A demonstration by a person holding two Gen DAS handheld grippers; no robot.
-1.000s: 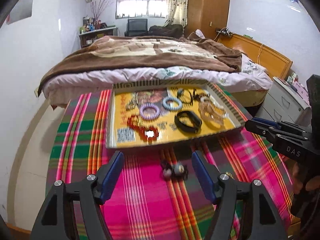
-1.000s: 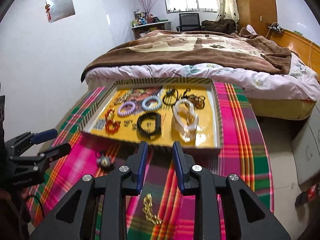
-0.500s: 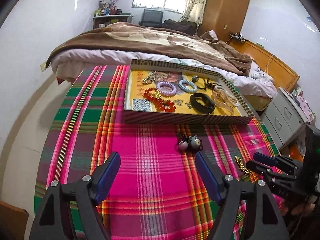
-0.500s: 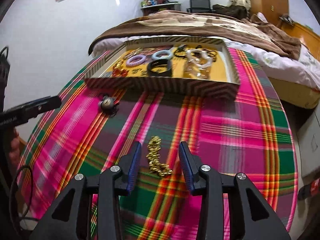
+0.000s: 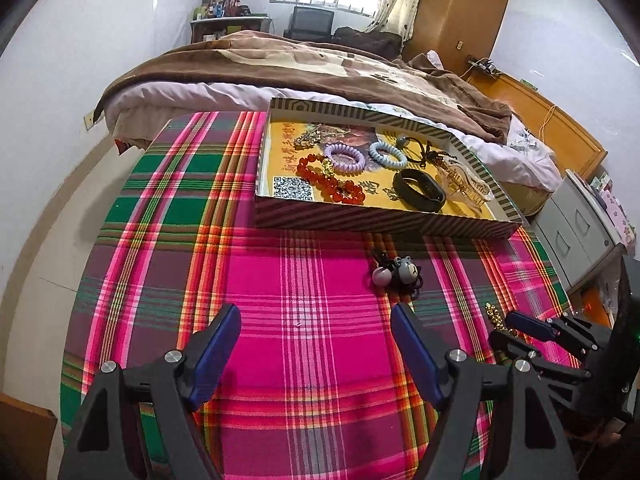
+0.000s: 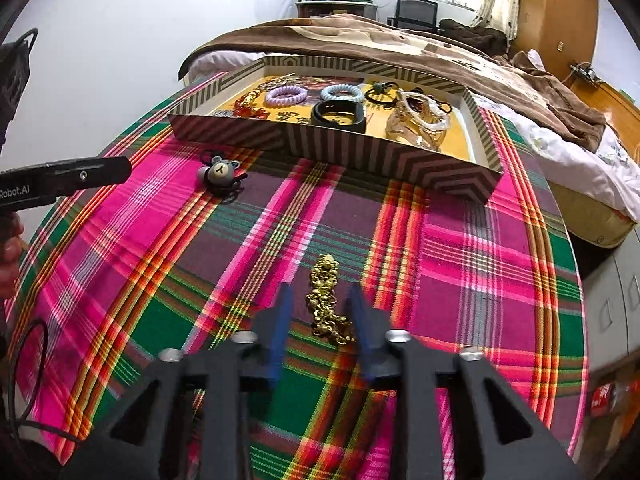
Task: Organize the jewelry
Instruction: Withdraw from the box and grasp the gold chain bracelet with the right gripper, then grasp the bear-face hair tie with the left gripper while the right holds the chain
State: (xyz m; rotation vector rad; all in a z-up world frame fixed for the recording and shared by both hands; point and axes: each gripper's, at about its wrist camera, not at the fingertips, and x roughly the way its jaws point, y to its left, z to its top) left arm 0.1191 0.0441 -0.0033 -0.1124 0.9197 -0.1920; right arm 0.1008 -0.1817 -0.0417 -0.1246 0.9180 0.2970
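A gold chain (image 6: pixel 326 300) lies bunched on the plaid tablecloth. My right gripper (image 6: pixel 319 292) straddles it, jaws closing, the chain between the fingers and the pads not visibly pressing on it. My left gripper (image 5: pixel 314 312) hangs open over bare cloth with nothing in it. A bear hair tie (image 5: pixel 396 274) lies just ahead and right of it, short of the striped tray (image 5: pixel 360 220). The tray holds a red bead bracelet (image 5: pixel 332 182), a purple coil (image 5: pixel 344 156), a blue coil (image 5: pixel 387 154), a black band (image 5: pixel 420 190) and a clear hair claw (image 5: pixel 464 184).
A bed with a brown blanket (image 5: pixel 320 64) stands right behind the table. A grey drawer cabinet (image 5: pixel 580 232) is at the right. The cloth's rounded edge (image 6: pixel 576 320) drops off near my right gripper. A hand (image 6: pixel 10 248) grips the left tool.
Both grippers have come down toward the cloth. The right one settled over the gold chain, its jaws widening and then narrowing around it. The left jaws opened slightly.
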